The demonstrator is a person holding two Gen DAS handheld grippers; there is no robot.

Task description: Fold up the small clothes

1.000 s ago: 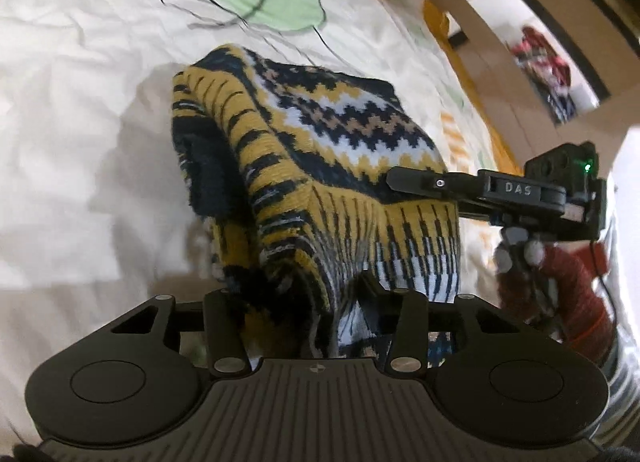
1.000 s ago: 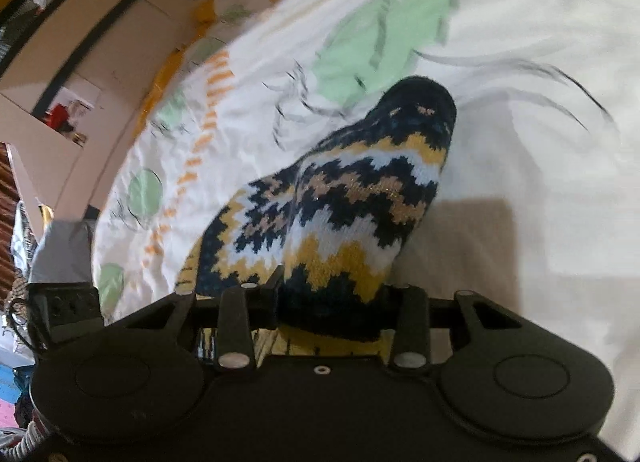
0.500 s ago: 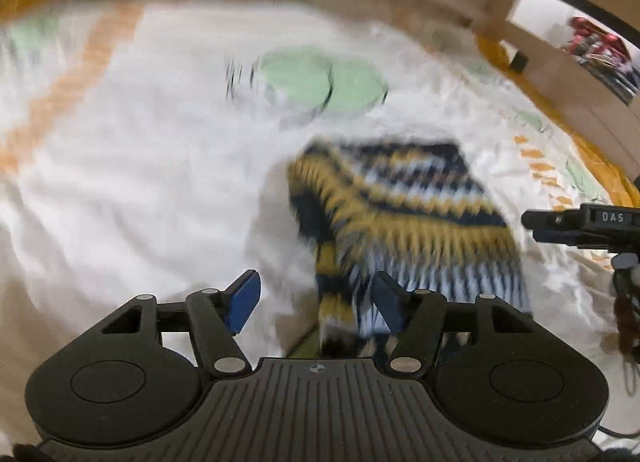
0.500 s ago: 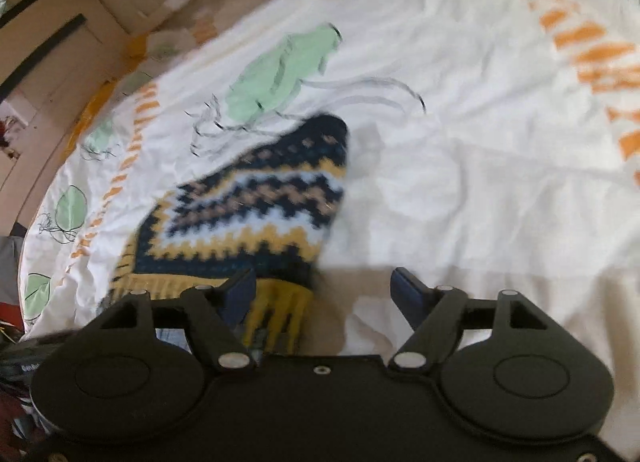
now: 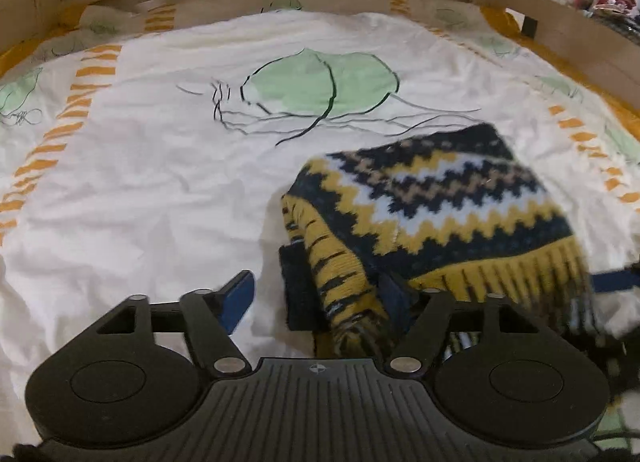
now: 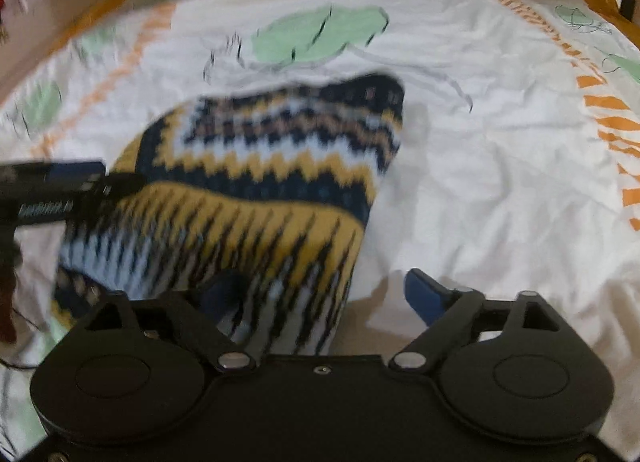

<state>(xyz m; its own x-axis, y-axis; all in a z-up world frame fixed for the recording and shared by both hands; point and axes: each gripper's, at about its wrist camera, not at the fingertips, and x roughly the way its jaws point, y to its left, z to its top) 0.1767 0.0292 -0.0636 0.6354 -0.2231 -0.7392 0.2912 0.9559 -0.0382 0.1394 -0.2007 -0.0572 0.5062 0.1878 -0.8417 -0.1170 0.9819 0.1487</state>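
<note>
Two grippers are seen over a white bedsheet (image 5: 132, 190) printed with green shapes and orange dashes, and both are spread wide with nothing clamped between the blue pads. The left gripper (image 5: 316, 296) has its left finger (image 5: 238, 294) over bare sheet, while its right finger is partly hidden by the knit's near edge — contact cannot be judged. The folded knit garment (image 5: 432, 210), zigzagged in navy, mustard and white, lies flat on the sheet. The right gripper (image 6: 328, 294) is held at the garment's other near corner — its left finger lies behind fabric, its right finger (image 6: 426, 294) over bare sheet.
</note>
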